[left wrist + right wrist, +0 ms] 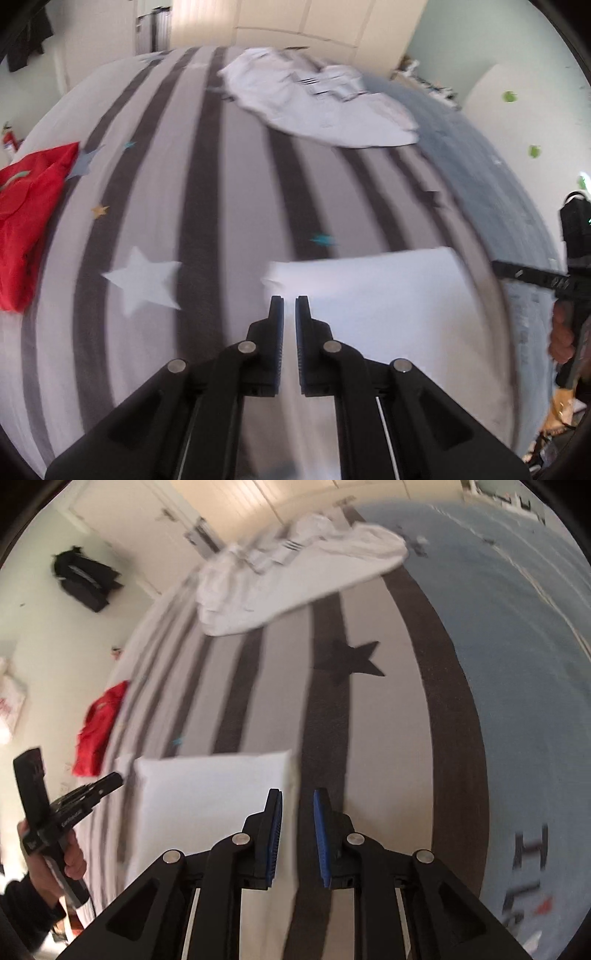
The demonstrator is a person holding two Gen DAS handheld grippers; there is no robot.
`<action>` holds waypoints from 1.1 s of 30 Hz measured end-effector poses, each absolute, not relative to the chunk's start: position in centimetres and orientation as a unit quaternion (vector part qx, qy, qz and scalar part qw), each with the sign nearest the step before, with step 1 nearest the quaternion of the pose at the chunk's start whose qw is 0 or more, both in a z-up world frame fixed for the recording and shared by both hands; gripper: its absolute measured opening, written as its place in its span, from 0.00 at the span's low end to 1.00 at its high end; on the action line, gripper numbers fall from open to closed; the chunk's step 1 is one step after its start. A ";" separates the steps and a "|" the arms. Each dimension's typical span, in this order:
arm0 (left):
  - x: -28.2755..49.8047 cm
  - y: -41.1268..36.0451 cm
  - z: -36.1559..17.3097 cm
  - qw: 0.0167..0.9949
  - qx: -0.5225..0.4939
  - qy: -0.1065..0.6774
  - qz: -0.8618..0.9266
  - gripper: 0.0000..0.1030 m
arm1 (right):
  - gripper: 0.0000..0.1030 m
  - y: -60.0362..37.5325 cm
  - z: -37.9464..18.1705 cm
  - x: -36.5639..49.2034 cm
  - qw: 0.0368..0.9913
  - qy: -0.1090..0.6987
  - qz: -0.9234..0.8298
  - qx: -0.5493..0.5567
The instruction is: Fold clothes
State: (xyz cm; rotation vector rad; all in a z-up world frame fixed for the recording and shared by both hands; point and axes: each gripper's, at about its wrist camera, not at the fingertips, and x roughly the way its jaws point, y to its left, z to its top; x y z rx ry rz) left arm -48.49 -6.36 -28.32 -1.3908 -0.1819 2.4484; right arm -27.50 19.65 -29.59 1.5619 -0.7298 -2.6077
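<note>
I see a bedcover (229, 192) striped grey and dark charcoal, dotted with white, teal, orange and black stars. At the left edge lies a red garment (29, 218); upper centre, a white crumpled garment (317, 107); lower centre, a plain white folded cloth (210, 786).

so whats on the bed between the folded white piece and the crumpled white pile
Nothing but bare striped bedcover with its printed stars separates the folded white piece from the crumpled white pile; both wrist views show this.
</note>
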 end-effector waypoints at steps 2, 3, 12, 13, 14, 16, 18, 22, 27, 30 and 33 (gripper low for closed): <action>-47.2 -4.6 -27.4 0.193 -0.484 -0.068 0.851 0.04 | 0.17 17.1 -28.5 -25.5 0.030 -0.229 -0.839 0.492; -46.4 -3.6 -27.1 0.211 -0.485 -0.068 0.846 0.04 | 0.17 15.9 -27.9 -24.5 0.043 -0.232 -0.840 0.488; -41.7 1.4 -31.1 0.259 -0.538 -0.041 0.801 0.04 | 0.16 9.6 -31.1 -17.8 0.048 -0.254 -0.819 0.512; -41.6 1.1 -32.2 0.253 -0.547 -0.046 0.797 0.04 | 0.16 9.6 -32.0 -17.4 0.042 -0.254 -0.816 0.518; -41.6 0.7 -33.1 0.253 -0.552 -0.060 0.792 0.04 | 0.16 9.5 -32.8 -16.9 0.036 -0.253 -0.812 0.525; -42.0 0.0 -33.8 0.255 -0.555 -0.086 0.787 0.04 | 0.11 9.6 -33.9 -16.4 0.033 -0.257 -0.810 0.526; -42.3 -0.2 -33.5 0.253 -0.556 -0.087 0.787 0.04 | 0.11 9.6 -34.5 -16.0 0.036 -0.261 -0.810 0.523; -41.4 -1.7 -31.2 0.236 -0.540 -0.090 0.803 0.05 | 0.11 9.4 -33.4 -15.3 0.042 -0.248 -0.814 0.524; -38.9 -3.0 -29.0 0.234 -0.529 -0.076 0.812 0.05 | 0.11 9.1 -31.9 -14.4 0.047 -0.236 -0.820 0.519; -37.7 -3.1 -29.6 0.234 -0.540 -0.057 0.807 0.05 | 0.11 9.1 -31.1 -14.0 0.046 -0.243 -0.826 0.507; -36.5 -3.0 -31.1 0.230 -0.559 -0.041 0.796 0.05 | 0.14 9.0 -31.0 -14.1 0.044 -0.249 -0.829 0.498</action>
